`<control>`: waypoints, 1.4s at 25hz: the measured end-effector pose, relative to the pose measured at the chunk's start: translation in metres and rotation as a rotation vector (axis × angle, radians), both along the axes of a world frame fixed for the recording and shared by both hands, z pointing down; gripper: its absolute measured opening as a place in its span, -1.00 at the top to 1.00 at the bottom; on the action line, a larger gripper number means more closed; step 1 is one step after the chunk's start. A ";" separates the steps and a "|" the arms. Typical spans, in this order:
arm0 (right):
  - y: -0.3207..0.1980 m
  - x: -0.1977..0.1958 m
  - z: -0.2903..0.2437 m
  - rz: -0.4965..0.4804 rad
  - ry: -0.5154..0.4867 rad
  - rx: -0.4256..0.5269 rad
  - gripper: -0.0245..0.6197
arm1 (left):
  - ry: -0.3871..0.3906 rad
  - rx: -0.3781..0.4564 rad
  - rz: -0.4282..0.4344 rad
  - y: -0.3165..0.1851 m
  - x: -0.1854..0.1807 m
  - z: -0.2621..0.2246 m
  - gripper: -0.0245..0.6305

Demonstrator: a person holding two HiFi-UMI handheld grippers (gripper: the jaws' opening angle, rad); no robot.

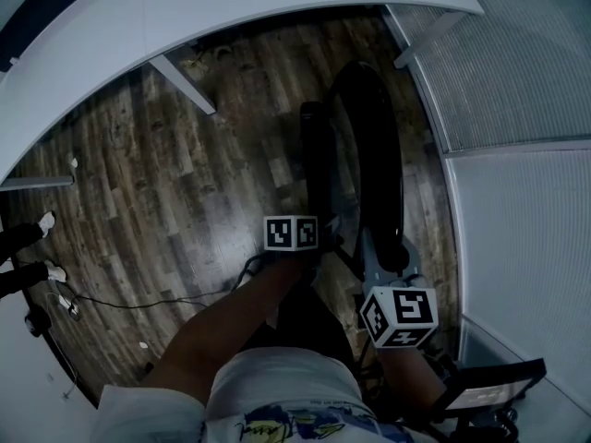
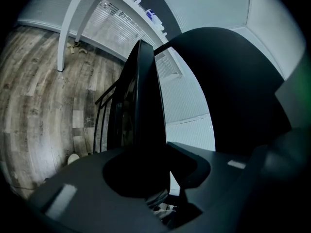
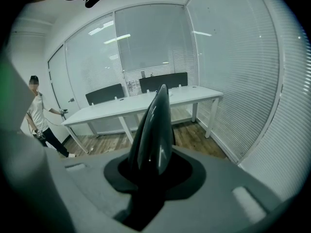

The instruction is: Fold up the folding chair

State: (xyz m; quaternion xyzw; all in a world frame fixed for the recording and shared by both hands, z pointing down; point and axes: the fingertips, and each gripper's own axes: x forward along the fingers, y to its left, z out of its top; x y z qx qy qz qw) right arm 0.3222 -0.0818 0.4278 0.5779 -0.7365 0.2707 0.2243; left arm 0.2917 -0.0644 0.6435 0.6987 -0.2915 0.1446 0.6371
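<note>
The black folding chair [image 1: 371, 146] stands on the wooden floor [image 1: 185, 183], just beside a glass wall hung with blinds [image 1: 517, 81] and near the end of a long white table [image 1: 231, 17]. In the head view its two dark panels rise edge-on, close together and nearly upright. The left gripper [image 2: 146, 171] has its jaws pinching the near edge of the flatter, thinner panel, which fills the gap between them and runs up through the left gripper view. The right gripper [image 3: 153, 171] has its jaws closed on the rim of the rounded, glossy panel, which tapers to a point above them. Both grippers sit side by side at the chair's near end, the right one lower in the head view. A person [image 3: 39, 115] stands well off by the far wall.
</note>
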 end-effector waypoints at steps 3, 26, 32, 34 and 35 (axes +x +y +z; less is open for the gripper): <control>-0.001 -0.002 -0.002 0.000 -0.001 -0.002 0.65 | -0.018 -0.008 0.001 -0.002 0.005 -0.003 0.52; 0.002 0.006 -0.004 -0.003 0.024 0.012 0.65 | -0.183 -0.044 0.061 0.003 0.048 0.002 0.57; 0.002 0.005 -0.005 -0.022 0.039 0.002 0.66 | -0.194 -0.100 0.097 0.003 0.047 0.001 0.56; 0.002 0.004 -0.005 -0.026 0.040 0.001 0.66 | -0.189 -0.105 0.097 0.004 0.048 0.000 0.56; 0.003 0.004 -0.004 -0.029 0.041 0.002 0.66 | -0.191 -0.100 0.092 0.003 0.048 0.000 0.55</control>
